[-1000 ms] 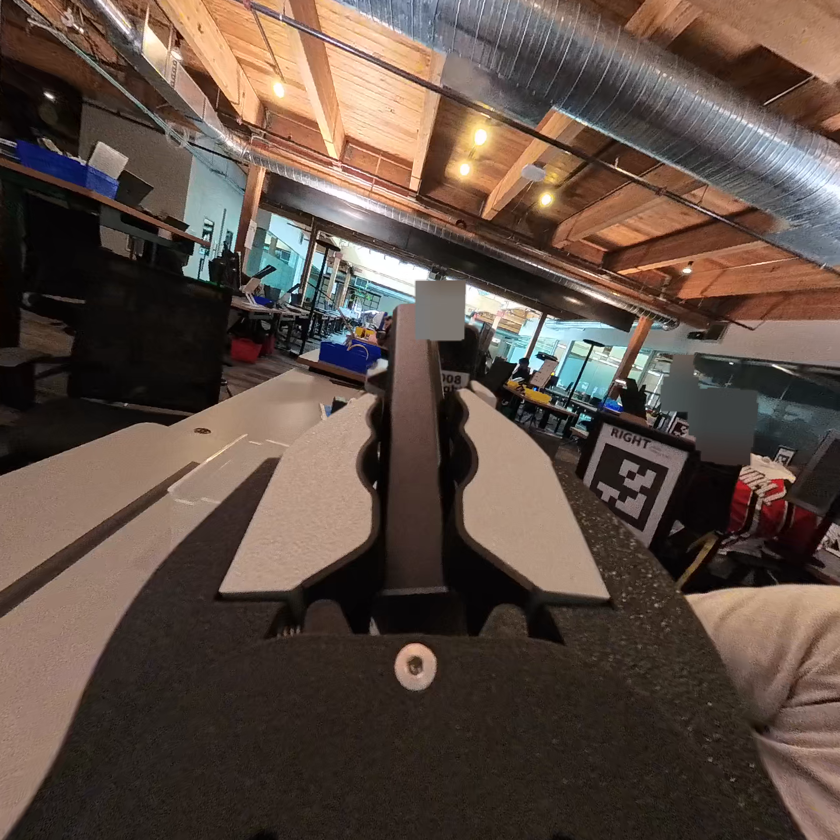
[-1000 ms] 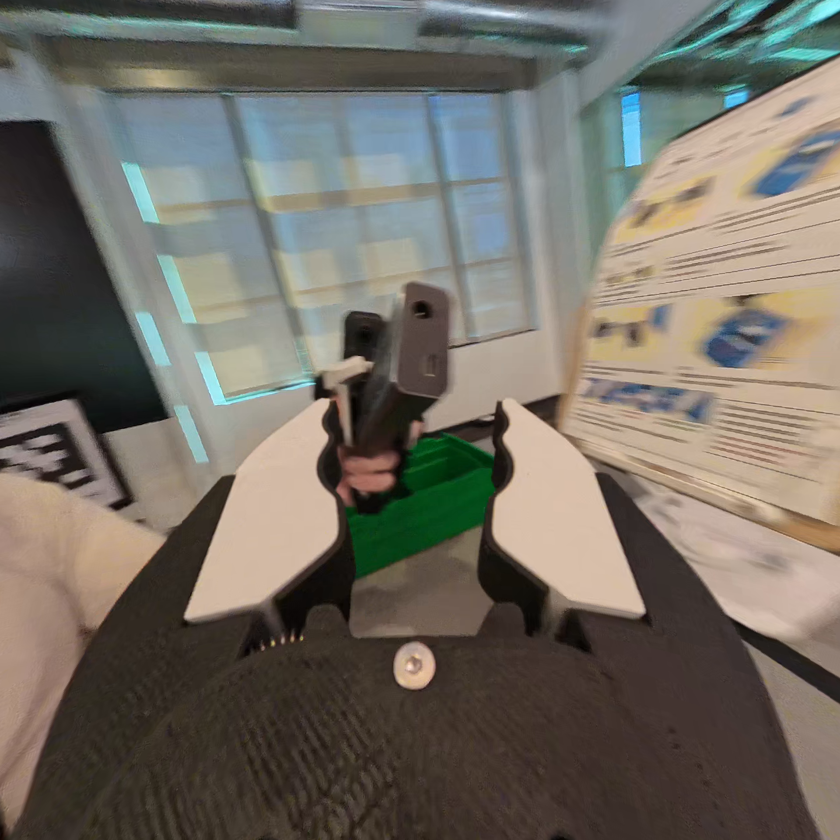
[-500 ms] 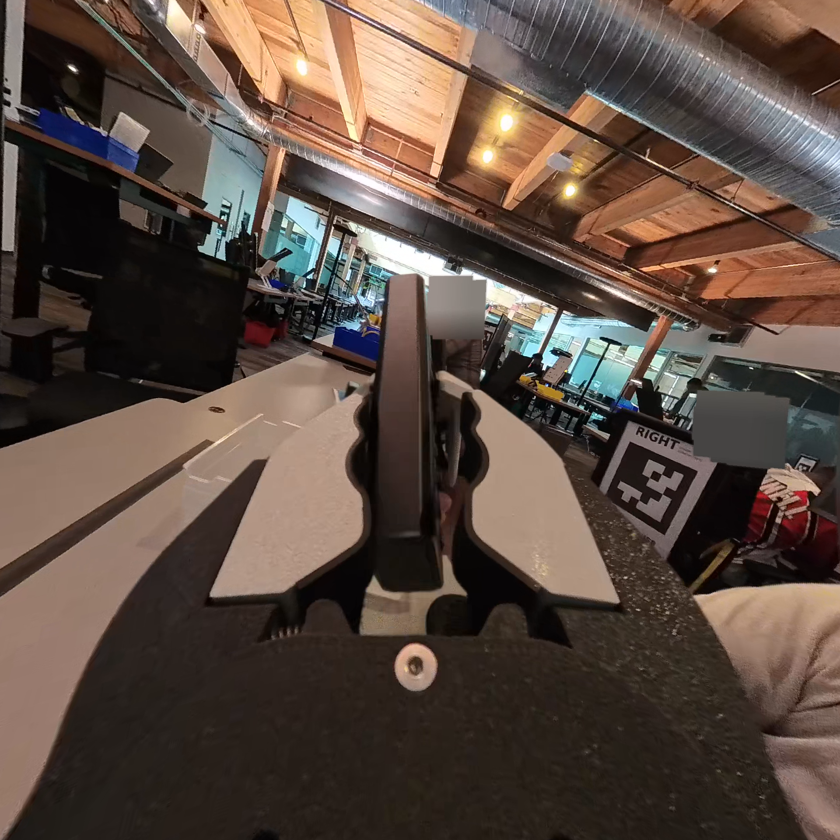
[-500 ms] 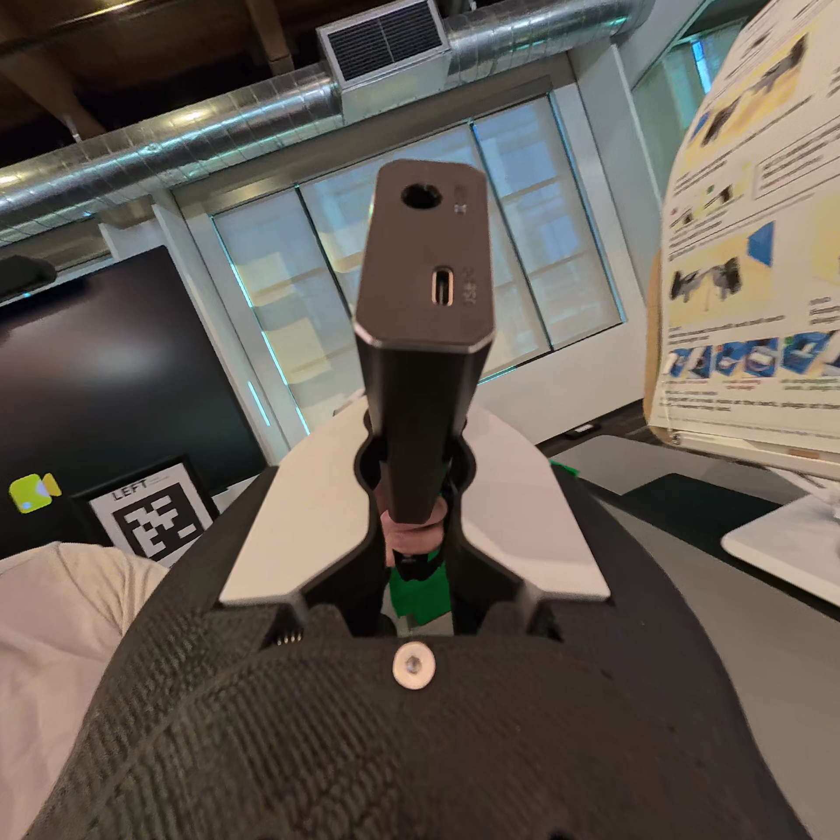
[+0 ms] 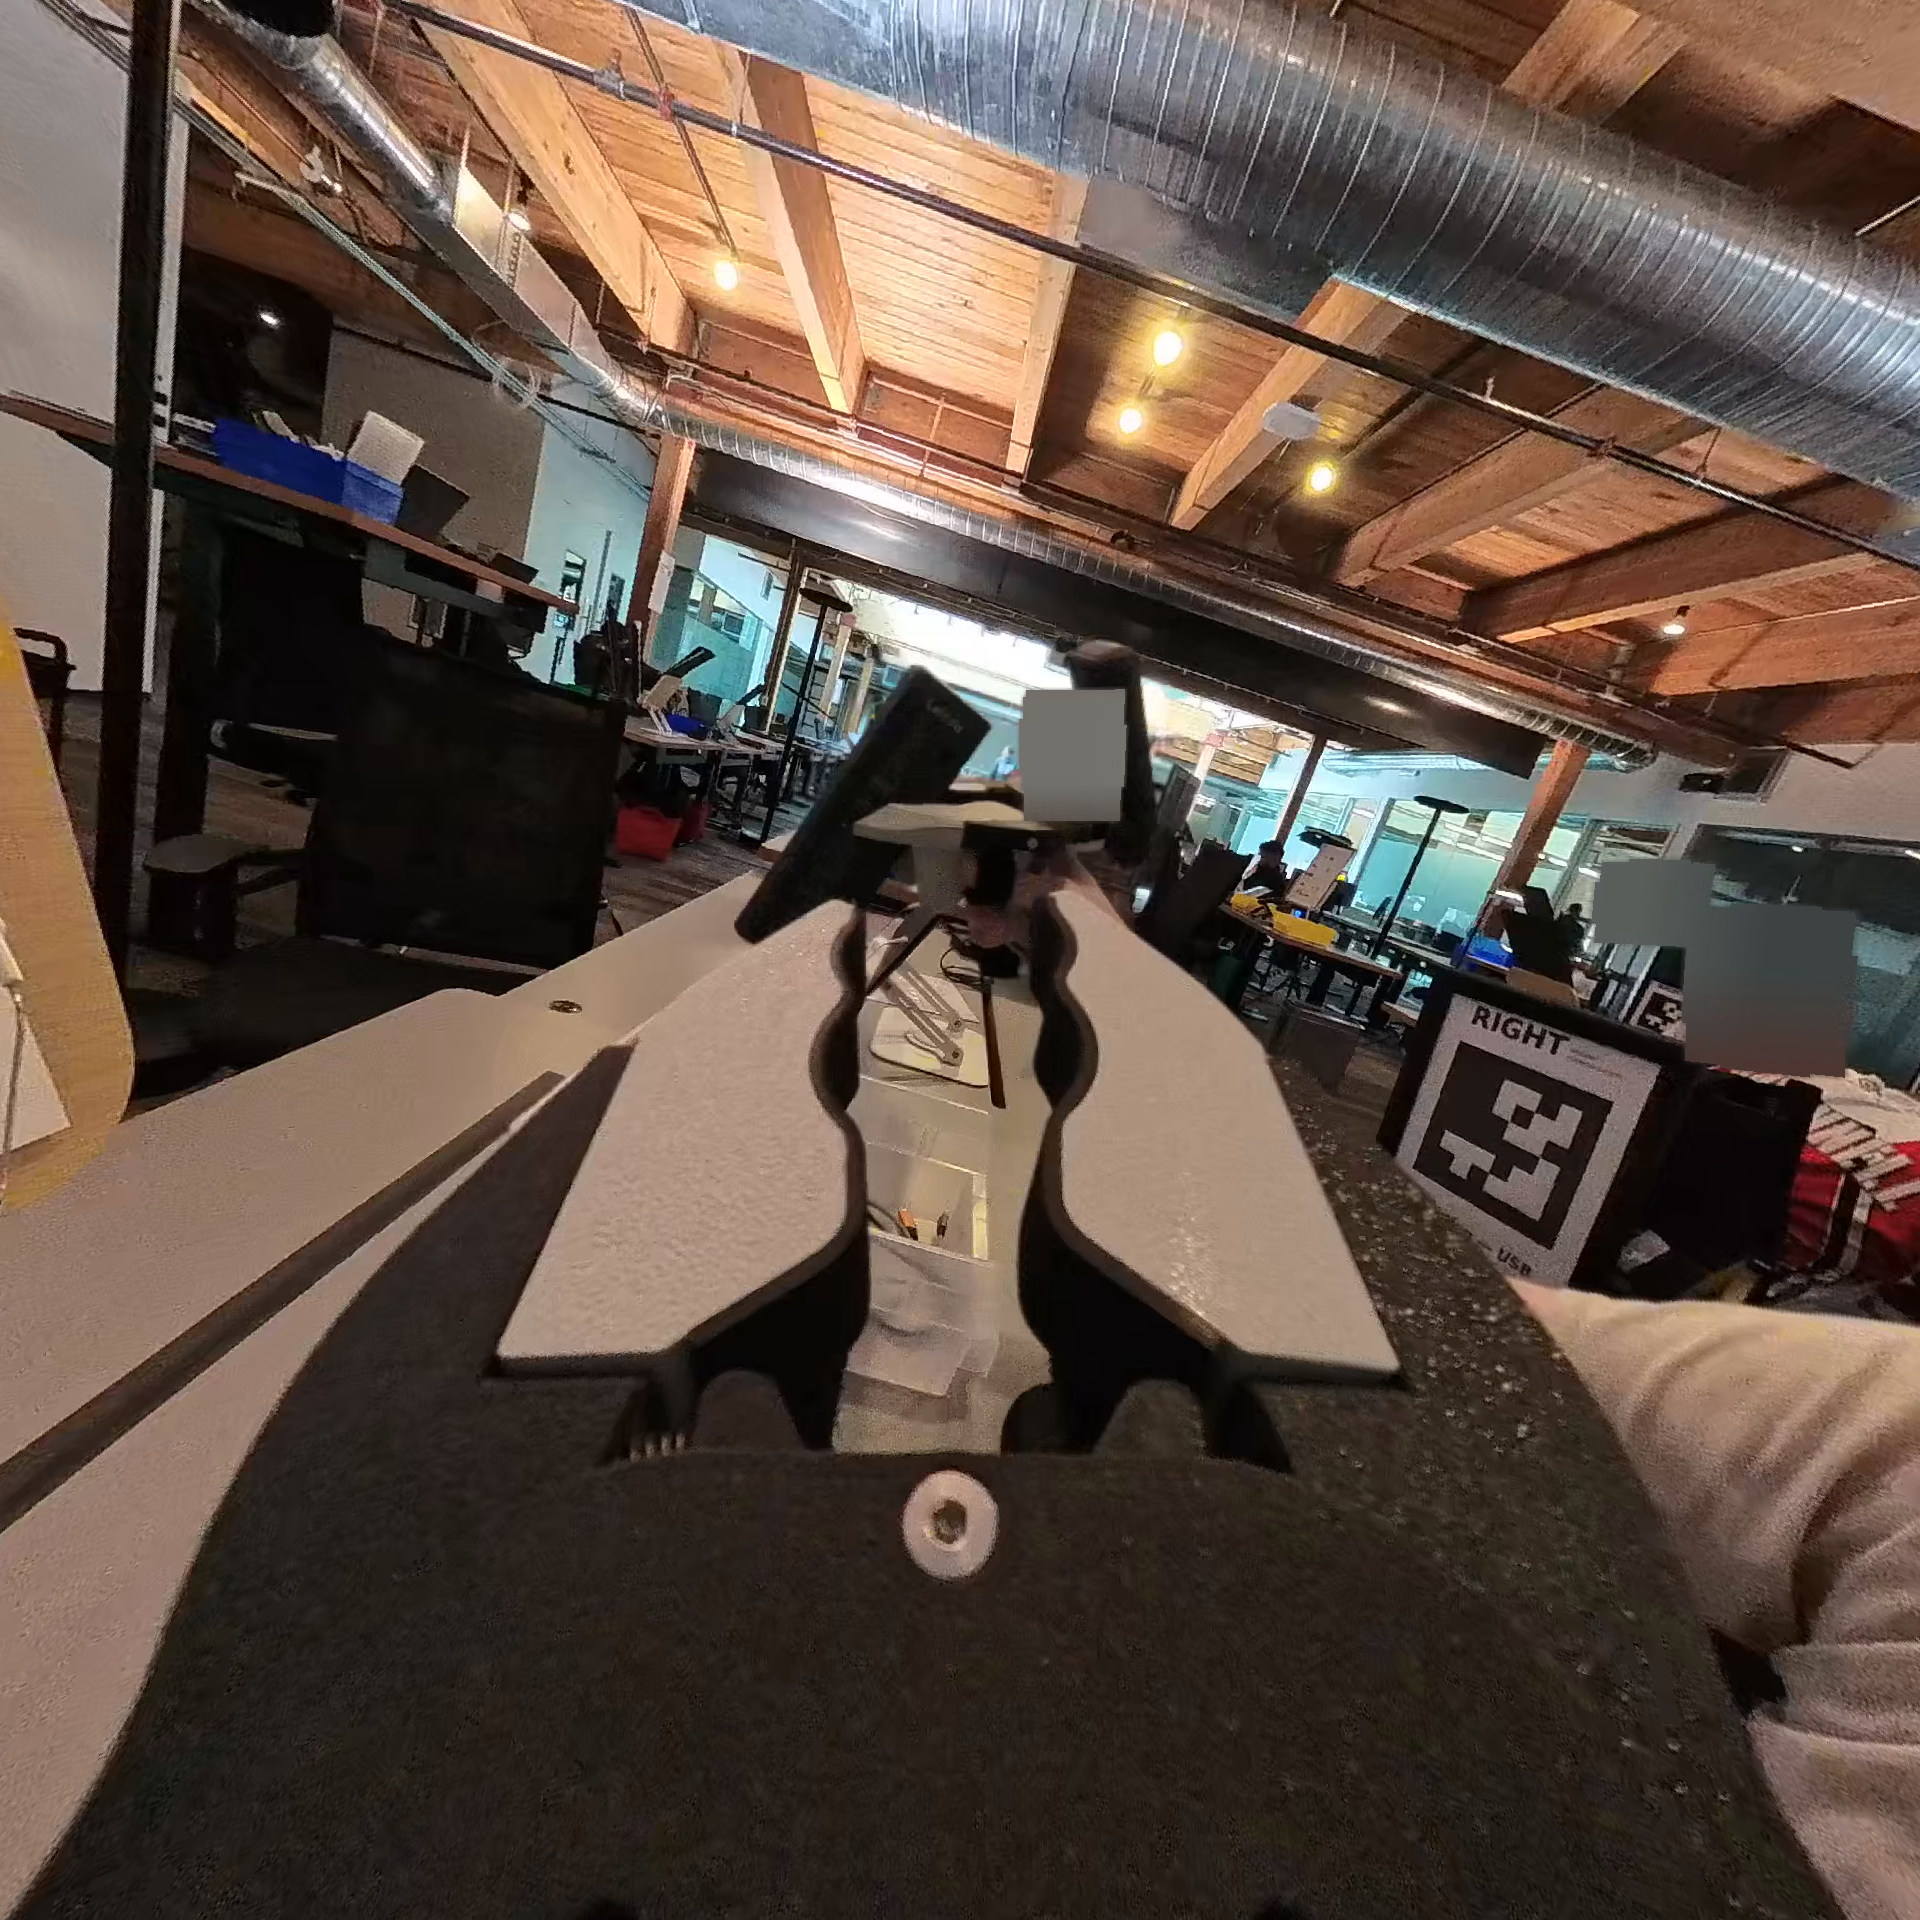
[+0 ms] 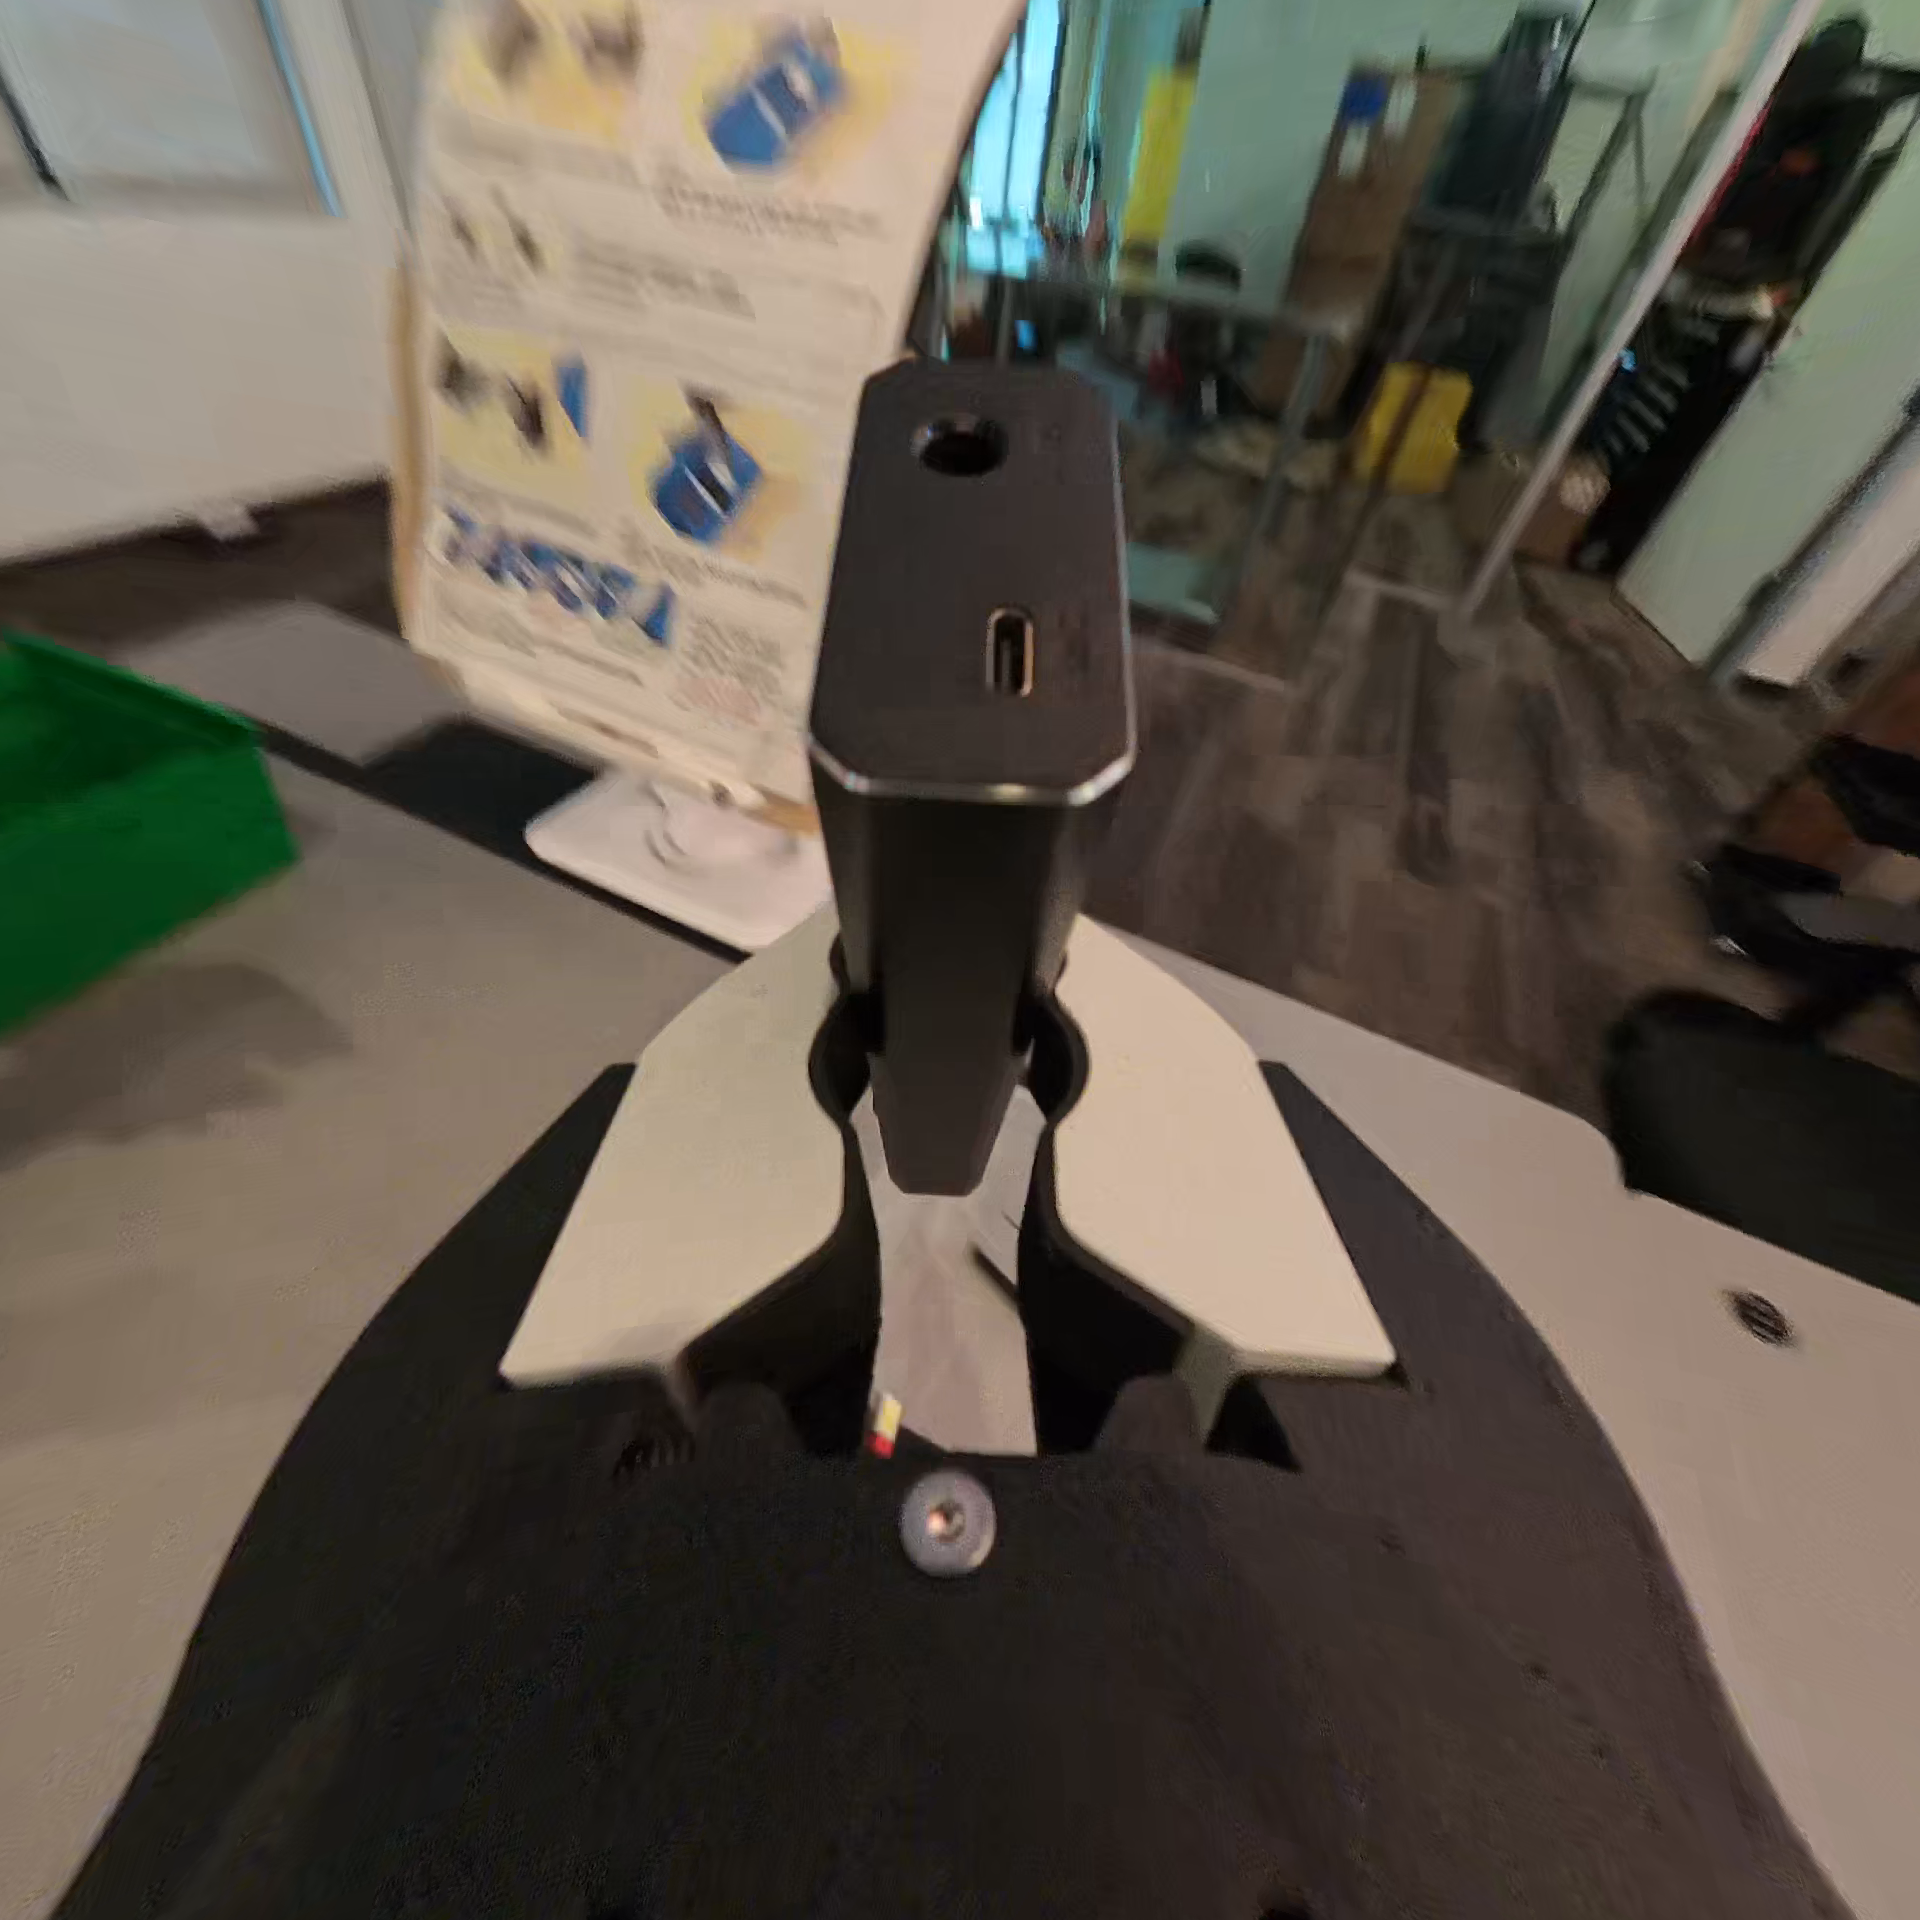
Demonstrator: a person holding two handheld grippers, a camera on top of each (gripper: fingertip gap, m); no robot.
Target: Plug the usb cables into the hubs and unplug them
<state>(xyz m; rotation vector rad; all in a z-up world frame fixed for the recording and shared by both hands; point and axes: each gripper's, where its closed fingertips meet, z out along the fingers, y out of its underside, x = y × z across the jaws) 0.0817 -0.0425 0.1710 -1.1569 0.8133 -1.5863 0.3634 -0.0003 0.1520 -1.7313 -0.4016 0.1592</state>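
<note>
My right gripper (image 6: 951,961) is shut on a dark grey hub (image 6: 966,623) and holds it upright above the table. The hub's end face, with a round hole and a small oval port, points at the camera. My left gripper (image 5: 945,925) is open and empty, with its fingers (image 5: 727,1122) a hand's width apart. In the left wrist view the hub (image 5: 868,805) shows farther off, tilted, held in the right gripper. No cable shows in either view.
The white table (image 6: 208,1195) carries a green bin (image 6: 125,821) at the left and a poster on a white stand (image 6: 644,364) behind the hub. A clear plastic box (image 5: 925,1226), a small tripod (image 5: 935,987) and a tag board (image 5: 1517,1132) lie ahead of the left gripper. A sleeve (image 5: 1766,1558) is at the right.
My left gripper held the hub, passed it to my right gripper, then opened and drew back. My right gripper closed on the hub and swung right with it.
</note>
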